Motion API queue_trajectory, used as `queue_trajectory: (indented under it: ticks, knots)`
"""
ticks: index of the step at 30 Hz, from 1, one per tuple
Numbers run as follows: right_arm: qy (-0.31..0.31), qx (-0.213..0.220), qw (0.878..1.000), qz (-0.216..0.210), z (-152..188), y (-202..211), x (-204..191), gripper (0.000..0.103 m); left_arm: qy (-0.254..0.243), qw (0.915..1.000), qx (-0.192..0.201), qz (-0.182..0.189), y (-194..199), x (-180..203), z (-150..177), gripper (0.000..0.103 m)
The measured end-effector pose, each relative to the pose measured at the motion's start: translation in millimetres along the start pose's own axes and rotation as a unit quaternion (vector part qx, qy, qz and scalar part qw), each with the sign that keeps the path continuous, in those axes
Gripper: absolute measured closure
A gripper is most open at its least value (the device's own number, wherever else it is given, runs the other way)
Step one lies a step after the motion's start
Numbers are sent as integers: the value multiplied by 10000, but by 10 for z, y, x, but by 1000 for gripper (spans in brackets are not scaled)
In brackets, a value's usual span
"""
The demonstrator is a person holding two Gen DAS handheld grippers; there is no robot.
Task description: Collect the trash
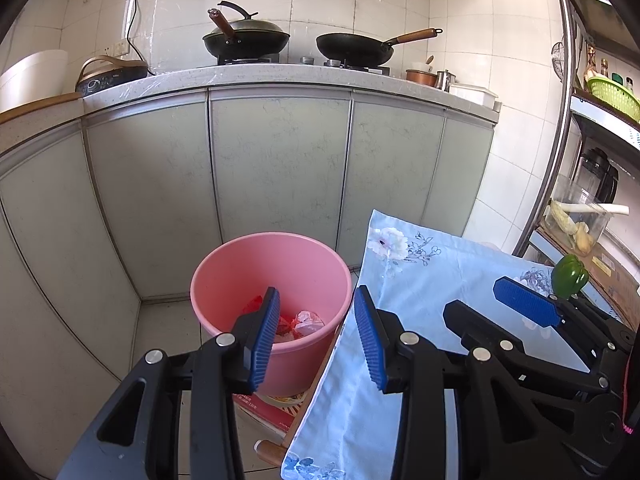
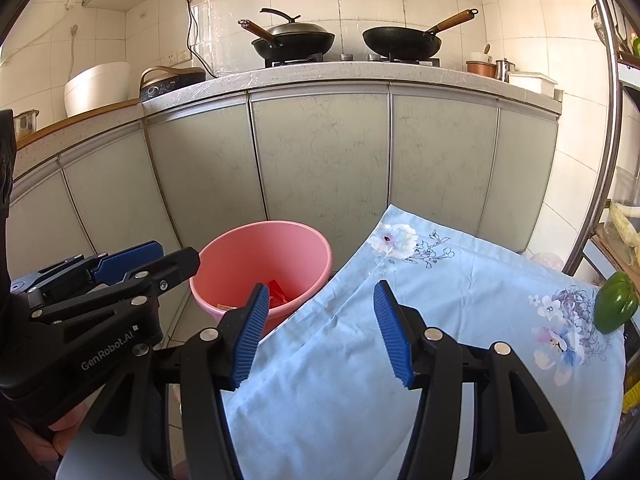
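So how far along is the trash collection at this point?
Done: the pink bucket already holds red and pale crumpled trash. In hand: nothing; the left gripper and right gripper are both open and empty. Left: no loose trash shows on the blue floral cloth; only a green pepper sits there, so collection looks nearly finished.
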State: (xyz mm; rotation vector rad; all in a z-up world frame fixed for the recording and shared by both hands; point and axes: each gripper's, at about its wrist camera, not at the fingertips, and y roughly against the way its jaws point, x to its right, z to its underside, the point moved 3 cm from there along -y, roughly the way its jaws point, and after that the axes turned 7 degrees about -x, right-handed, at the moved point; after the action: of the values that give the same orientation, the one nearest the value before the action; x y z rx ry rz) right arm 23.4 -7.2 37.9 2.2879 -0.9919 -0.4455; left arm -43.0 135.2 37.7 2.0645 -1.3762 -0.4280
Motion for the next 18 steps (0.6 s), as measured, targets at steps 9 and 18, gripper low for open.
queue_trajectory:
  ticks: [9, 18]
  knots:
    - [0, -25, 10000, 8, 20, -30, 2, 48, 11, 10000, -16, 0, -21, -4, 8, 64]
    - [-1, -54, 10000, 8, 30, -61, 6, 48, 7, 10000, -39, -3, -52, -6, 19, 64]
